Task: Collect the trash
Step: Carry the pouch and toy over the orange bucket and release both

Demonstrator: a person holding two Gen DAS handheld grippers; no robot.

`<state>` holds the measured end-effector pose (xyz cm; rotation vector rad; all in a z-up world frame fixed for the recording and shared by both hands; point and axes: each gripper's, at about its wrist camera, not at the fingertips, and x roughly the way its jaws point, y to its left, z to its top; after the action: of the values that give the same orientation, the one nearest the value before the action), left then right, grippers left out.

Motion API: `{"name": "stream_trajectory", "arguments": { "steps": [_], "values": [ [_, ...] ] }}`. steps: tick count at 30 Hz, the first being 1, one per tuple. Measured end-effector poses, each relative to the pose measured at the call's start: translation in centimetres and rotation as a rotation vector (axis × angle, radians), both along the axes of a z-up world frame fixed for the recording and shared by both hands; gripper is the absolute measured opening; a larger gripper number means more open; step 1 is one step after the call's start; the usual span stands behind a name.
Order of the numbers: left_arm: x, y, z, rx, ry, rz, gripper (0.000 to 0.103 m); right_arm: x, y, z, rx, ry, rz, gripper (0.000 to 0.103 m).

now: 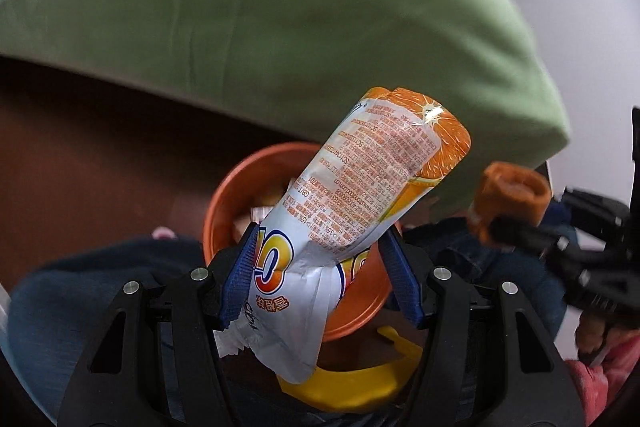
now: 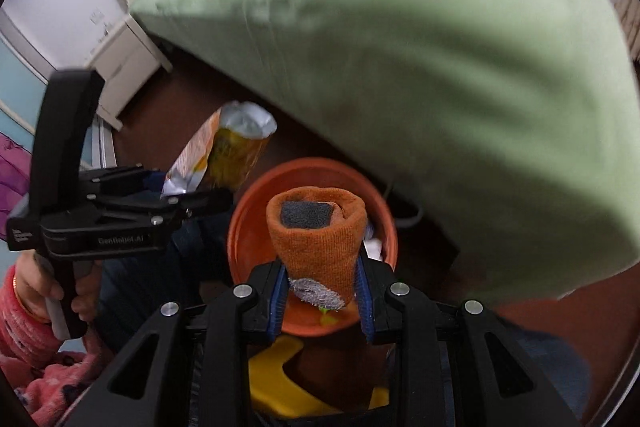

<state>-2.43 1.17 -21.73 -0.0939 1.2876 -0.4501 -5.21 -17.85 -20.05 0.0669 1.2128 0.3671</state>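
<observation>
My left gripper point(image 1: 320, 259) is shut on a white and orange snack wrapper point(image 1: 372, 183) and holds it over an orange bin point(image 1: 224, 211). The wrapper also shows in the right wrist view point(image 2: 224, 155), held by the left gripper point(image 2: 200, 201). My right gripper point(image 2: 322, 285) is shut on a rolled orange cloth point(image 2: 320, 243) with a grey core, above the orange bin point(image 2: 248, 227). The cloth also shows in the left wrist view point(image 1: 508, 199) at the right gripper's tip. Scraps lie inside the bin.
A large green cushion point(image 1: 280, 7) fills the upper view, also in the right wrist view point(image 2: 440, 67). A yellow plastic piece point(image 1: 360, 383) lies below the bin. Dark brown floor point(image 1: 80, 147), white furniture point(image 2: 120, 59), and dark blue fabric point(image 1: 80, 291) surround it.
</observation>
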Motion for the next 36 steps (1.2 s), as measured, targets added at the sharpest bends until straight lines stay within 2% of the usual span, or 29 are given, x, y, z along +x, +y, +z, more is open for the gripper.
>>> {"name": "stream_trajectory", "arguments": {
  "steps": [6, 11, 15, 17, 18, 19, 20, 21, 22, 23, 27, 36],
  "values": [
    [0.5, -0.5, -5.7, 0.028, 0.151, 0.041, 0.059, 1.4, 1.0, -5.5, -0.005, 0.144, -0.014, 0.030],
    [0.7, -0.8, -9.0, 0.047, 0.241, 0.060, 0.059, 2.3, 1.1, -9.5, 0.001, 0.250, -0.049, 0.030],
    [0.5, -1.2, -11.5, 0.072, 0.313, 0.072, 0.059, 2.3, 1.6, -11.6, -0.022, 0.298, -0.052, 0.030],
    [0.4, -1.4, -12.1, 0.071, 0.337, 0.070, 0.059, 2.2, 2.1, -12.1, -0.035, 0.313, -0.050, 0.036],
    [0.4, -1.4, -12.3, 0.077, 0.343, 0.076, 0.062, 2.4, 2.1, -12.1, -0.040, 0.314, -0.052, 0.044],
    [0.6, -1.4, -12.3, 0.080, 0.346, 0.084, 0.065, 2.4, 2.1, -12.0, -0.045, 0.311, -0.055, 0.055],
    [0.8, -1.3, -12.3, 0.081, 0.350, 0.097, 0.075, 2.6, 2.2, -11.8, -0.051, 0.303, -0.058, 0.059],
    [1.0, -1.1, -12.1, 0.080, 0.346, 0.113, 0.080, 2.6, 1.9, -11.3, -0.064, 0.285, -0.066, 0.067],
    [1.1, -1.0, -12.0, 0.082, 0.338, 0.123, 0.081, 2.5, 1.4, -10.9, -0.077, 0.267, -0.073, 0.078],
    [1.3, -0.9, -11.6, 0.088, 0.323, 0.129, 0.081, 2.5, 0.8, -10.6, -0.087, 0.248, -0.082, 0.082],
    [1.6, -0.7, -10.3, 0.108, 0.275, 0.143, 0.086, 2.6, -0.2, -9.3, -0.083, 0.209, -0.096, 0.087],
    [2.5, 0.1, -8.2, 0.103, 0.199, 0.168, 0.087, 2.4, -0.8, -7.6, -0.076, 0.160, -0.103, 0.087]
  ]
}}
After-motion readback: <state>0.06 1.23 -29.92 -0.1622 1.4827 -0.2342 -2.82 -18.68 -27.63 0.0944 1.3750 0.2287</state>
